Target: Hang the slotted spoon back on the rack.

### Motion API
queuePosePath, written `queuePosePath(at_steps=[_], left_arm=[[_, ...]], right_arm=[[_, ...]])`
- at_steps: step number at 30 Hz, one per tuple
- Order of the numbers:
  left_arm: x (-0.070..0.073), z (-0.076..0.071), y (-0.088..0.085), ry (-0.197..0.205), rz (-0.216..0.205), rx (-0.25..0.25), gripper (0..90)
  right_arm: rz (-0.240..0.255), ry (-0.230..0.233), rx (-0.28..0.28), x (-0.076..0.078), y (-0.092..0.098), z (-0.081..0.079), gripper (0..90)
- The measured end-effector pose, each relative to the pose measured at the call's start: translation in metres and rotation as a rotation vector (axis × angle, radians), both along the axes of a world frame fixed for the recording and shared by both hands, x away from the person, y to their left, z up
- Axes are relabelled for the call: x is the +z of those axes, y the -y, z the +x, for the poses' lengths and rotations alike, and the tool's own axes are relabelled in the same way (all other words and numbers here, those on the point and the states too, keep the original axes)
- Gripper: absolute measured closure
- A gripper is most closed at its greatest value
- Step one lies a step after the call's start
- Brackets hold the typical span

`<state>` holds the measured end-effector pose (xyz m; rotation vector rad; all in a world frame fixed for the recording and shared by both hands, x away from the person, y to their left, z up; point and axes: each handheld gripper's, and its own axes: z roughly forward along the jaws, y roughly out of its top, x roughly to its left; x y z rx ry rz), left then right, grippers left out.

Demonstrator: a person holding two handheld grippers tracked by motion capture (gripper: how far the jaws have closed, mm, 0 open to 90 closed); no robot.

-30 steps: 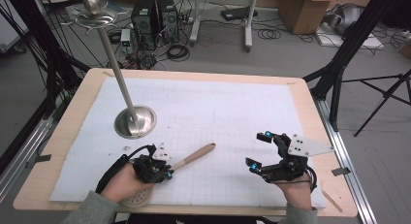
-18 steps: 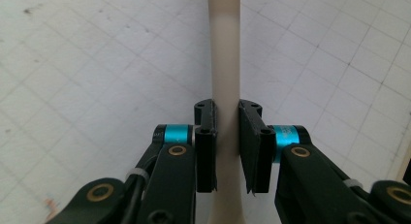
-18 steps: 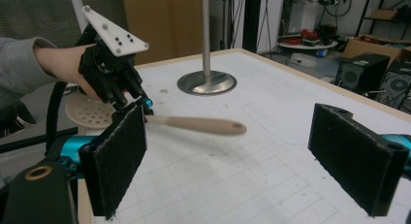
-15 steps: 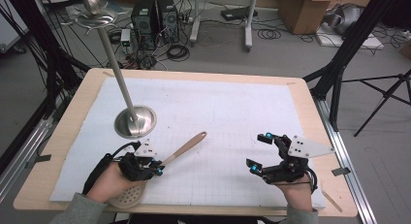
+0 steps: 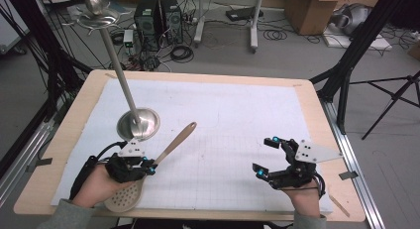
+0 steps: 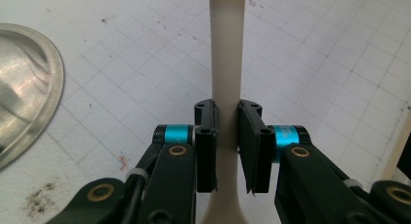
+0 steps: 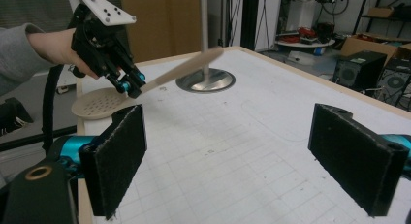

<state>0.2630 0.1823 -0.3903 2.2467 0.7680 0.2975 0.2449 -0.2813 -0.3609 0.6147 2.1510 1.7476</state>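
White gridded mat (image 5: 223, 120) mostly open; left gripper (image 5: 148, 165) clamps slotted spatula (image 5: 171, 148) near front edge, probably lifted; right gripper (image 5: 265, 155) jaws wide, holding nothing.

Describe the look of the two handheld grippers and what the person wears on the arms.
Both the left gripper and the right gripper are black linkage frames with two flat black jaws, cyan collars behind the jaws and brass-coloured pivot pins. Each carries a pale grey three-cornered plate with small dark holes on top. A black cable trails from the left one. Grey sleeves cover the forearms.
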Motion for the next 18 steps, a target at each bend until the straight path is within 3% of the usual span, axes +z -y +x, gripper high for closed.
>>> queuePosePath(at_steps=[18], left_arm=[[0.019,-0.006,-0.028,0.057,-0.076,0.044,77.7]], right_arm=[[-0.012,-0.003,0.0,-0.001,-0.002,-0.001,12.8]])
